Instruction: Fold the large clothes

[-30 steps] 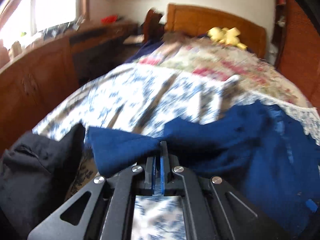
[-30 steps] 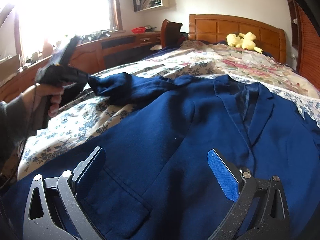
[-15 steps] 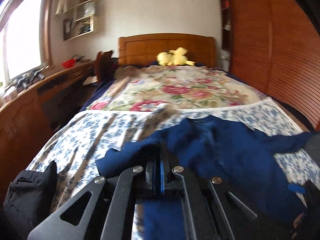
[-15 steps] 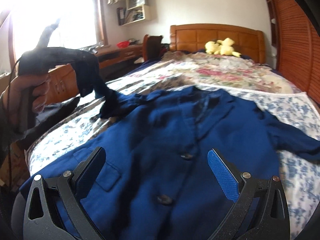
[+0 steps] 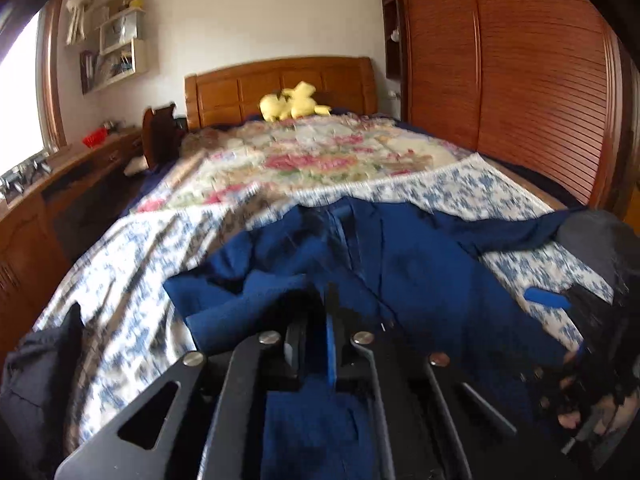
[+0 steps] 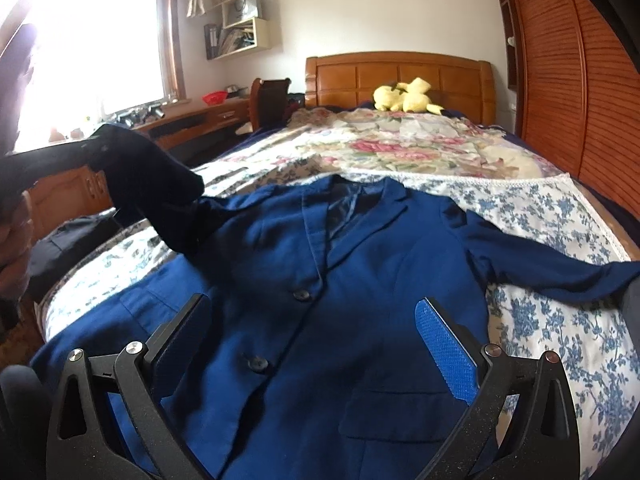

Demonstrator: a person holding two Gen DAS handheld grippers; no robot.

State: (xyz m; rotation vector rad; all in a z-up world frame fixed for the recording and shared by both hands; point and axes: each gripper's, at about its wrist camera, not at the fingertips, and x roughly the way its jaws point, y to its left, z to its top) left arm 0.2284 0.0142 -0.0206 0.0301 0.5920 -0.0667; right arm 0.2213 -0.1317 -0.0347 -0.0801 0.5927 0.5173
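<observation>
Across the middle of the right wrist view, a navy blazer (image 6: 360, 280) is spread face up on the bed (image 6: 552, 208), its collar toward the headboard (image 6: 400, 76) and its hem at the lower frame edge. One sleeve (image 5: 248, 300) is seen folded between the left gripper (image 5: 320, 320) jaws, which are just opening. The right gripper (image 6: 316, 340) is held wide above the blazer; no writing can be read.

Ahead of the fingers, the carved wooden headboard (image 6: 398, 76) stands against the plain white wall (image 6: 380, 4). Right of the fingers, a slatted reddish-brown wooden wardrobe (image 5: 536, 80) fills that side. Left of the fingers, a bright sunlit window (image 6: 100, 40) overexposes the view above a long brown wooden desk (image 6: 188, 120). Cream wall-mounted shelves (image 6: 240, 24) hang beside the window.
</observation>
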